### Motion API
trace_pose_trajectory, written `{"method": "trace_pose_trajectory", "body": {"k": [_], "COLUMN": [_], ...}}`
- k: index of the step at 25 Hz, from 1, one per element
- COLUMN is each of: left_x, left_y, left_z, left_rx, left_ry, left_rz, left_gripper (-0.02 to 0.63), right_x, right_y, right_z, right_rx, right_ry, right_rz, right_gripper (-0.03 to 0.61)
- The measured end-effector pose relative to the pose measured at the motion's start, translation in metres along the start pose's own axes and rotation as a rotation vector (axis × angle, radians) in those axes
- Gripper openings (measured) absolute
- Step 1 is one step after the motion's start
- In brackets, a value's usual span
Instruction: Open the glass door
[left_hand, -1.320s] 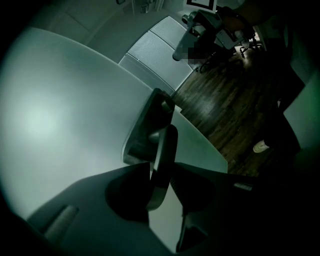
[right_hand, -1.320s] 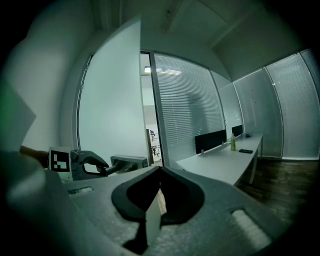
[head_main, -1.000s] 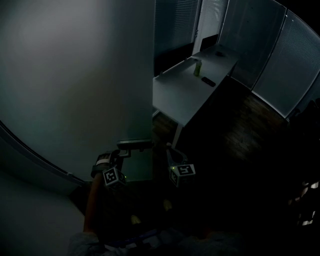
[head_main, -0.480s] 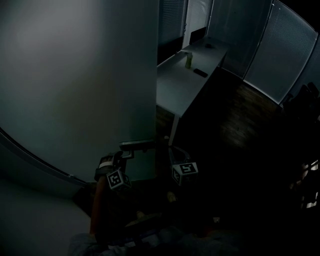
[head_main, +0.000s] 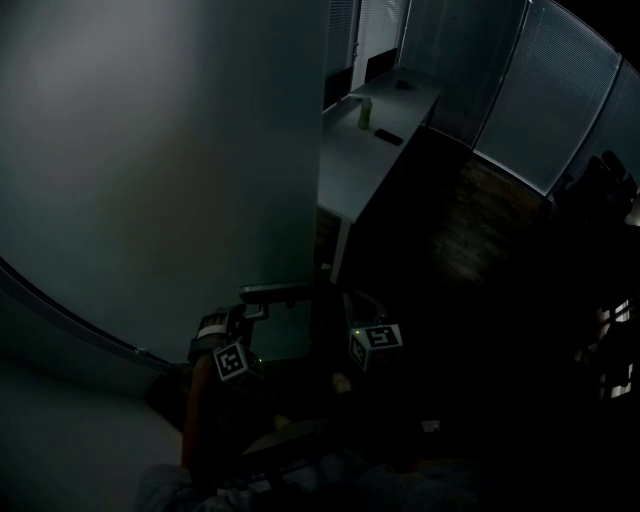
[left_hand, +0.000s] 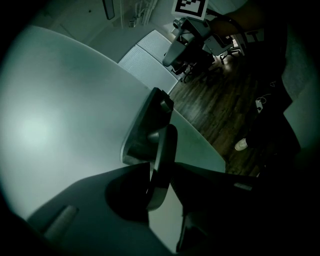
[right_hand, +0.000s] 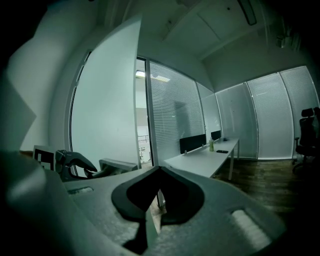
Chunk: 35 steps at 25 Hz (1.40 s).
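Note:
The frosted glass door fills the left of the head view, its free edge running down to the handle. My left gripper is shut on that handle. In the left gripper view the dark lever runs down between the two jaws of my left gripper. My right gripper hangs just right of the door's edge. Its jaw tips meet in the right gripper view, and I see nothing held in my right gripper. From there the door and the left gripper show at the left.
Beyond the door's edge a long white desk carries a green bottle and a small dark object. Glass partitions with blinds close the room's far side. An office chair stands at the right on dark wooden floor.
In the head view the door's free edge has shifted rightwards, and the desk has slid up and away. Both grippers have drifted slightly right. The left still holds the handle.

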<state>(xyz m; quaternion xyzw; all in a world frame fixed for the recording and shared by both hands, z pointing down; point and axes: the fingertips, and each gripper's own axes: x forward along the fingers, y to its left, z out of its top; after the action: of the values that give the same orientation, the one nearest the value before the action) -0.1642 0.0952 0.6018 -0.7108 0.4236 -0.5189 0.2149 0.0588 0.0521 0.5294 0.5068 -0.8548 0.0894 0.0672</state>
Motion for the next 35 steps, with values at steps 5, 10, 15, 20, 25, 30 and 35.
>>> {"method": "trace_pose_trajectory", "body": {"k": [5,10,15,20,25,30,35], "left_x": [-0.009,-0.03,-0.068,-0.061,-0.078,-0.074,-0.074], "left_y": [-0.009,-0.02,-0.041,-0.043,-0.051,-0.051,-0.054], "left_z": [0.001,0.003,0.005,0.001,0.003,0.0,0.0], "left_rx": [0.008,0.024,0.039,0.047,0.053,0.056,0.06], "left_ry": [-0.022,-0.033,-0.045,-0.062,-0.065,-0.075,-0.087], "left_rz": [-0.012,-0.031,-0.041,-0.059,-0.055,-0.056,-0.061], "left_gripper": [0.132,0.132,0.132,0.133,0.133,0.133,0.133], "right_x": [-0.017,-0.037,-0.073,-0.062,-0.074,-0.069,-0.075], "right_y": [0.008,0.022,0.04,0.041,0.046,0.053,0.054], "right_z": [-0.002,-0.001,-0.003,-0.009,-0.02,-0.02,-0.019], "right_rx": [0.002,0.014,0.007,0.017,0.039,0.046,0.051], "right_ry": [0.005,0.009,0.0,0.003,0.003,0.008,0.008], "right_rz": [-0.021,-0.024,-0.034,-0.049,-0.053,-0.056,-0.06], "right_gripper": [0.002,0.003,0.003,0.003,0.002,0.003,0.002]}}
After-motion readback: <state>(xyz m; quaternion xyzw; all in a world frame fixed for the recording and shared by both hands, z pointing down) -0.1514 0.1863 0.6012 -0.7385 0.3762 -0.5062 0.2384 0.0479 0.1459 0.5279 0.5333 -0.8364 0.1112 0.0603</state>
